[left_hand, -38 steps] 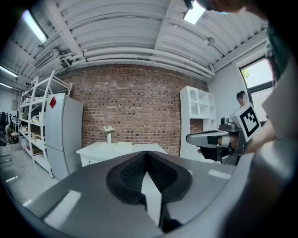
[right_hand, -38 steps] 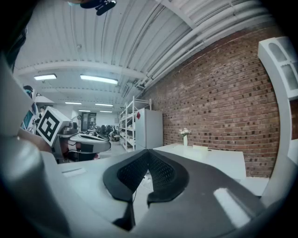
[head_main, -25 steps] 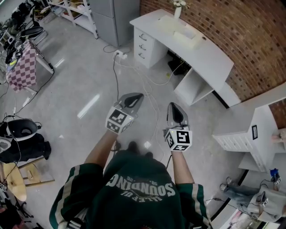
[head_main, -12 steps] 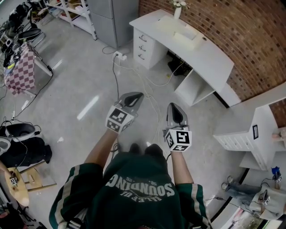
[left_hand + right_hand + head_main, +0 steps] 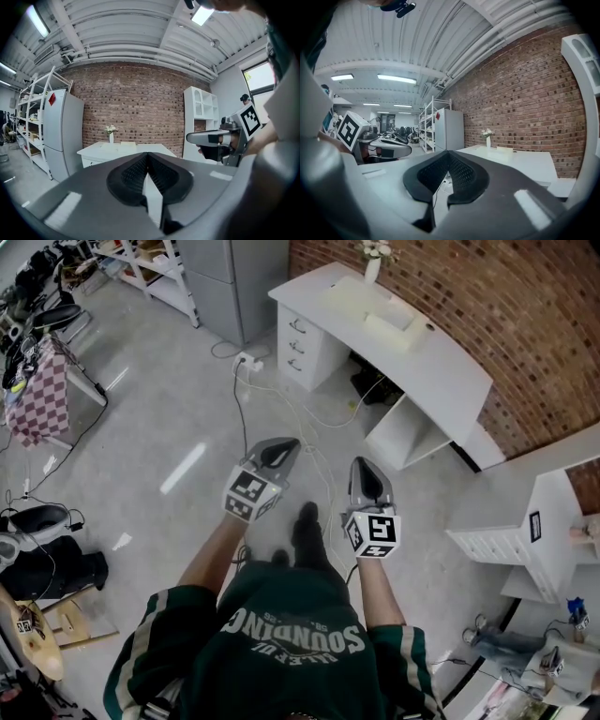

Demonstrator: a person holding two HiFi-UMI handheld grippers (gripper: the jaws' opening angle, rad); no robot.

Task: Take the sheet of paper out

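both grippers clenched and empty, held out over the floor, well apart from the white table

a person in a green top stands on the grey floor with the left gripper and right gripper side by side in front, pointing towards the table by the brick wall. in each gripper view the ribbed pads meet at the tips with nothing between them. on the table, beside a vase of flowers, lie a pale flat pile and a pale block; the paper may be there, but i cannot tell which it is. neither gripper is near them. cables trail over the floor from a power strip by the drawers, a grey cabinet stands left of the table, and a white shelf is at the right.
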